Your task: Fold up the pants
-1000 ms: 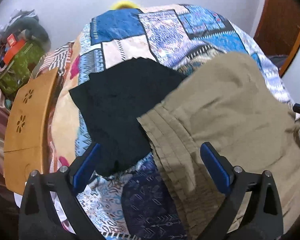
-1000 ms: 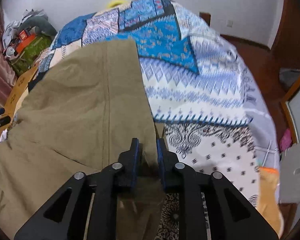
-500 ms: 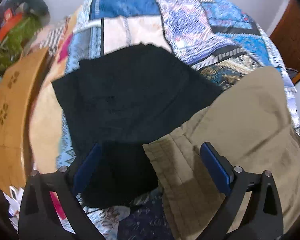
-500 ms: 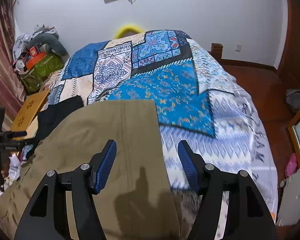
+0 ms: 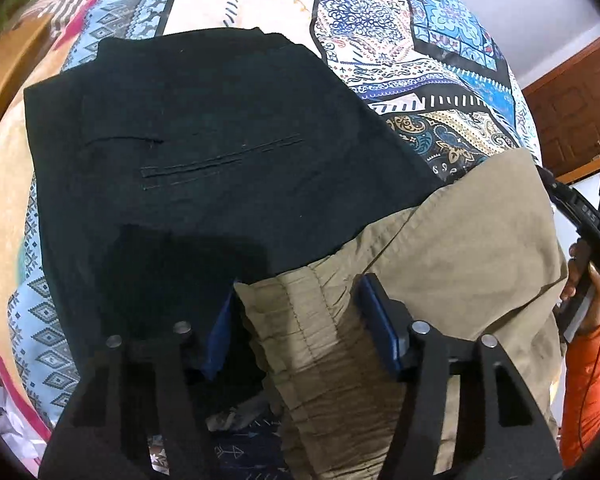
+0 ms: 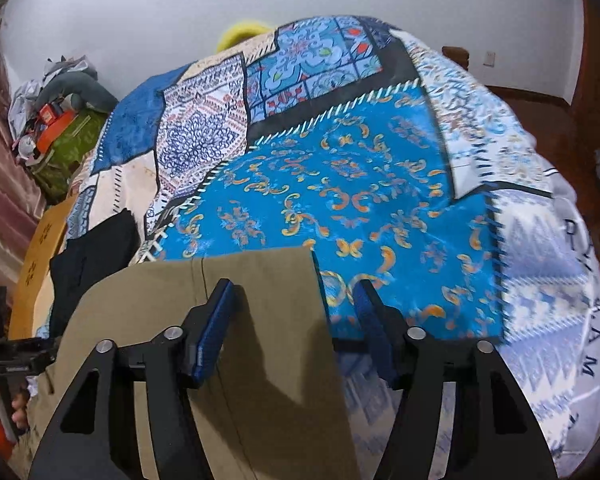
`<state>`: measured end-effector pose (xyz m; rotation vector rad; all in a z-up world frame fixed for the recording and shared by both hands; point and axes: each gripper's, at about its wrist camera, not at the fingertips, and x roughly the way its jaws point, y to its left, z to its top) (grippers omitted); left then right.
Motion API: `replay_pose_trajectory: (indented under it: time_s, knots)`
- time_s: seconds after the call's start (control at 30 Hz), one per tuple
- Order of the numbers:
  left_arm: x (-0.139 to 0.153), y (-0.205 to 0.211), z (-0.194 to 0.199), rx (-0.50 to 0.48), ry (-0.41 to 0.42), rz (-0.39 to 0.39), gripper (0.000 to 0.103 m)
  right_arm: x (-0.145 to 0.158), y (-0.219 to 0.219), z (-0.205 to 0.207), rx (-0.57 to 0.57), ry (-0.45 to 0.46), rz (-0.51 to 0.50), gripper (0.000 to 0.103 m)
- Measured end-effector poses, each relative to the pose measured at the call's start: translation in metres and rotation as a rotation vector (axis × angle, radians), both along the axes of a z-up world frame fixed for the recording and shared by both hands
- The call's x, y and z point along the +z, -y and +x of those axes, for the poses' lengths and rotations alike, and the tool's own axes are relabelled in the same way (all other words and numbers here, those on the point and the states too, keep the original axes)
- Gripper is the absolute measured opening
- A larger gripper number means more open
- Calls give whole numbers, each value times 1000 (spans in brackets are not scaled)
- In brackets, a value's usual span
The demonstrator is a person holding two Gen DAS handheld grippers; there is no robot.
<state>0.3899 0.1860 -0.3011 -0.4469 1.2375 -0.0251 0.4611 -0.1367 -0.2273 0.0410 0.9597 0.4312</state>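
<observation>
My left gripper [image 5: 296,320] closing, fingers straddling the khaki pants [image 5: 452,256] waistband (not pinching), right gripper [image 6: 296,320] half-open above the hem

Large dark capital letters run down the white right edge of the bedspread [image 6: 580,320] in the right wrist view; only "A M" near the bottom reads clearly, the letters above it being blurred. No other text is legible.

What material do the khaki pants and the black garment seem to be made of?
The khaki pants: probably woven cotton, matte, with a gathered, stitched, probably elastic waistband. The black garment: matte dark cloth with a stitched welt pocket; fibre unclear.
</observation>
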Motion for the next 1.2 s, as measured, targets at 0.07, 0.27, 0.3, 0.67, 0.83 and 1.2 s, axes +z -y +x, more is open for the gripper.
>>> replay_pose_trajectory:
  time_s: [0.07, 0.27, 0.3, 0.67, 0.83, 1.2]
  knots:
    - [4, 4, -1, -5, 12, 35, 54, 2, -7, -4, 17, 35, -17, 32]
    - [30, 21, -10, -36, 107, 235, 46, 14, -15, -12, 22, 101, -104, 12]
    - [37, 22, -12, -38, 122, 267, 46, 18, -15, -13, 19, 118, -107, 12]
    - [169, 11, -39, 31, 400, 358, 45, 153, -5, -60, -34, 408, 10, 12]
    - [199, 20, -67, 11, 452, 364, 45, 197, 6, -104, -32, 482, 69, 12]
    - [195, 55, -137, -87, 482, 371, 45, 170, 44, -202, -32, 406, 83, 12]
